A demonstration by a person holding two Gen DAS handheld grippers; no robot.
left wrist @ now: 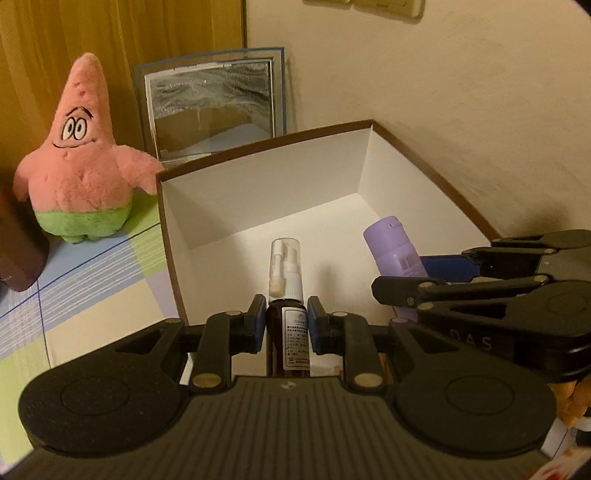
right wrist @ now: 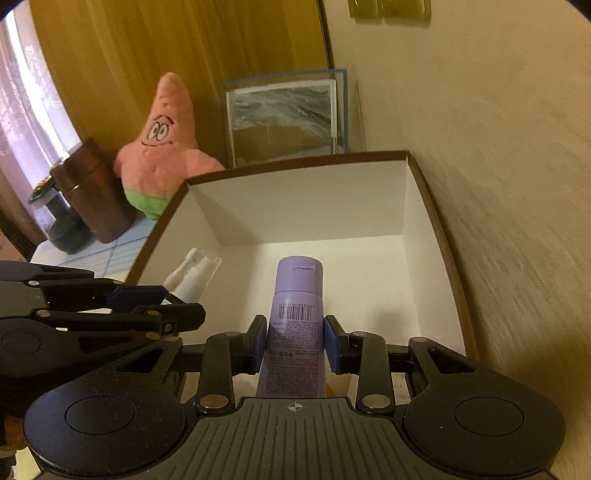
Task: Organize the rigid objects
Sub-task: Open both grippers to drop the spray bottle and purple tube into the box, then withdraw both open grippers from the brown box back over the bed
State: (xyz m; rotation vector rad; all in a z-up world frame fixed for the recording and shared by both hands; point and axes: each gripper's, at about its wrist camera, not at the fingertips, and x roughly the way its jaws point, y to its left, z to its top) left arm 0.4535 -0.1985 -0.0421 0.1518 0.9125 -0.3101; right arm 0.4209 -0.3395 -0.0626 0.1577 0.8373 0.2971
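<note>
A pink plush (left wrist: 79, 162) stands on the tabletop (left wrist: 92, 295) left of the box (left wrist: 258, 184). The left claw (left wrist: 286, 325) grips a spray bottle (left wrist: 286, 295), the right claw (right wrist: 294, 341) a purple tube (right wrist: 295, 325), both over the box.

A cream plaster wall (right wrist: 498, 155) with a rough texture closes the right side; a switch plate (right wrist: 389, 11) sits high on it; ochre curtains (left wrist: 74, 33) hang at the left, with a paler pink drape (right wrist: 22, 110) where daylight comes through; the tabletop wears a checked cloth (left wrist: 92, 280) of blue, green and cream; the light is warm and dim.
</note>
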